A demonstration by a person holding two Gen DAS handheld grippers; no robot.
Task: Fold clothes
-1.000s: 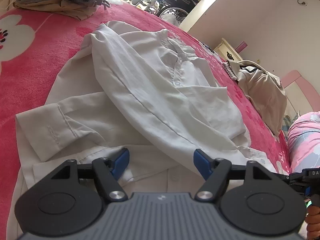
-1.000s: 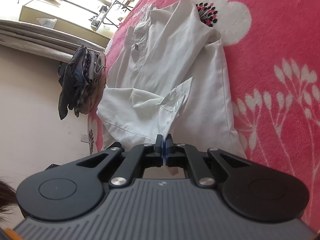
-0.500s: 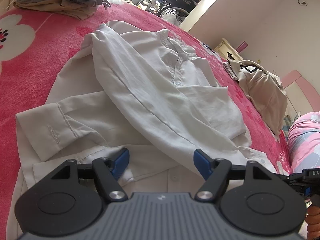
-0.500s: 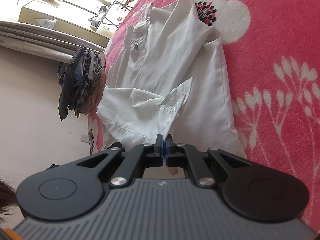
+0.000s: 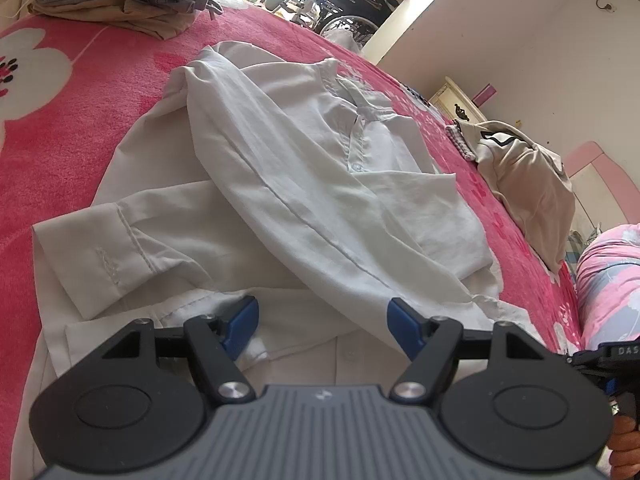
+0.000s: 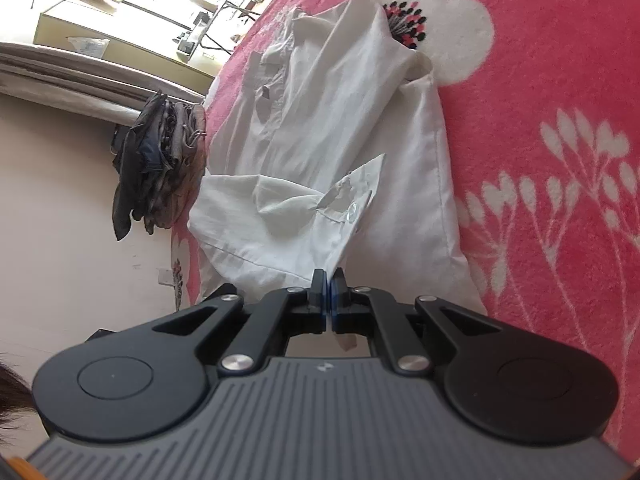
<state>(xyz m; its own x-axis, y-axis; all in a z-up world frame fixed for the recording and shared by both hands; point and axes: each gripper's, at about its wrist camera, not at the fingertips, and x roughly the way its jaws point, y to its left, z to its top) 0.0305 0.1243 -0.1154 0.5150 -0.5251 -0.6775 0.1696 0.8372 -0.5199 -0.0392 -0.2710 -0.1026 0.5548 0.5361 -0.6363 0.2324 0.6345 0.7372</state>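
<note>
On the pink flowery blanket (image 6: 560, 80), we are pinching the thin white shirt (image 6: 340, 120) tight in our right gripper (image 6: 329, 292); our left gripper (image 5: 320, 316) is gaping wide over its near hem, so we should be pulling gently.

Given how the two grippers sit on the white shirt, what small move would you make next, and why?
Probably close the left gripper on the white cotton shirt's hem: its blue pads stand open over the fabric, while the right gripper is already shut on a cloth corner. Then both hold an edge for folding.

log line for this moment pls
left gripper: open over white shirt | right gripper: shut on shirt edge | pink blanket underneath
</note>
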